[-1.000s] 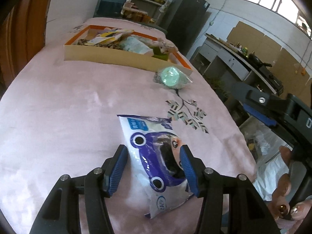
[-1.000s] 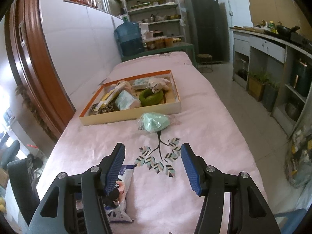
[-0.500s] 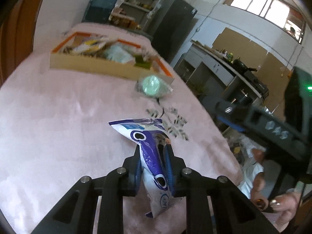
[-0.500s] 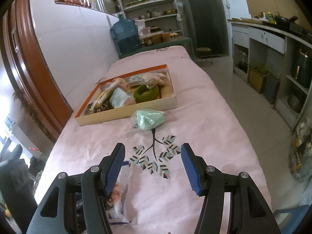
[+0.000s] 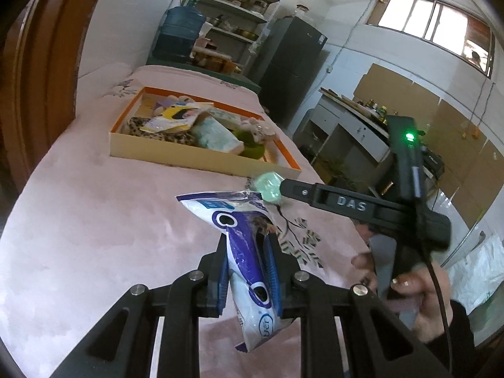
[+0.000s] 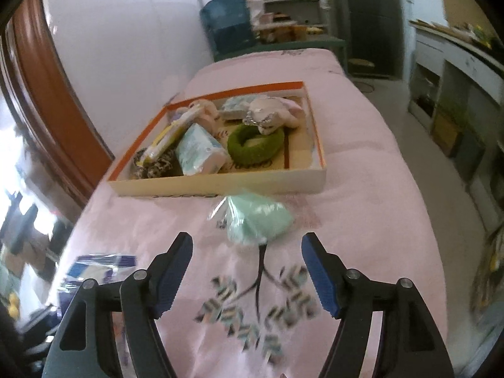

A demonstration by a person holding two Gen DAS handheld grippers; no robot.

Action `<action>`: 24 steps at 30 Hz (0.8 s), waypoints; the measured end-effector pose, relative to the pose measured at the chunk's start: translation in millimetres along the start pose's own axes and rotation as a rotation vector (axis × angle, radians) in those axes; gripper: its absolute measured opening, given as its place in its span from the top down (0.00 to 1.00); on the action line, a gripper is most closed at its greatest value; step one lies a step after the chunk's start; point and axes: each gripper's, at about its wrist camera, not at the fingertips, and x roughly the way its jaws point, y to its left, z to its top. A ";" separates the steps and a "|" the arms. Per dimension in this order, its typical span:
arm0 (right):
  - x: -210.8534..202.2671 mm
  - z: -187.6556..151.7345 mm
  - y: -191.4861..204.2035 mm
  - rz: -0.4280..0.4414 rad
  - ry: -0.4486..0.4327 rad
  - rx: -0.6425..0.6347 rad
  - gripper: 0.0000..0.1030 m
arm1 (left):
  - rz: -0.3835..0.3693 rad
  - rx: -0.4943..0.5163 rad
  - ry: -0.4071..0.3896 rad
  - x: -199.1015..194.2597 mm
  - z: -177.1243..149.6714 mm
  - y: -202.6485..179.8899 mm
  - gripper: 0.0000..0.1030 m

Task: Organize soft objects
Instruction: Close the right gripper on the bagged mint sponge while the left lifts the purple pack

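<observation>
My left gripper (image 5: 247, 252) is shut on a blue and white soft packet (image 5: 242, 239) and holds it up above the pink tablecloth; the packet also shows at the left of the right wrist view (image 6: 94, 266). My right gripper (image 6: 247, 253) is open, just short of a mint green wrapped bundle (image 6: 258, 222) lying in front of the box. In the left wrist view the bundle (image 5: 267, 186) sits at the right gripper's tip. The orange-rimmed cardboard box (image 6: 318, 170) (image 5: 201, 157) holds several soft items.
The box holds a green ring (image 6: 255, 143), a tissue pack (image 6: 201, 151) and a plush toy (image 6: 274, 115). The pink table (image 5: 78, 220) drops off at its right edge (image 6: 419, 208). A wooden door frame (image 5: 37, 72) stands on the left. Shelves and a fridge stand behind.
My left gripper closed on the packet and lifted it off the cloth. My right gripper moved forward toward the mint bundle and stayed open.
</observation>
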 end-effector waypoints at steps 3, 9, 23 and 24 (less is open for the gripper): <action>18.0 14.7 2.9 -0.003 0.047 -0.098 0.29 | 0.008 0.001 0.001 0.6 4.8 4.1 0.79; 50.9 28.2 5.7 -0.011 0.125 -0.240 0.29 | 0.019 -0.003 0.009 5.2 12.8 9.8 0.79; 31.1 26.0 8.8 0.042 0.081 -0.198 0.57 | 0.048 -0.011 0.022 14.9 22.1 18.8 0.79; 29.1 26.6 10.0 0.047 0.077 -0.198 0.57 | 0.048 -0.008 0.021 14.8 22.2 18.1 0.79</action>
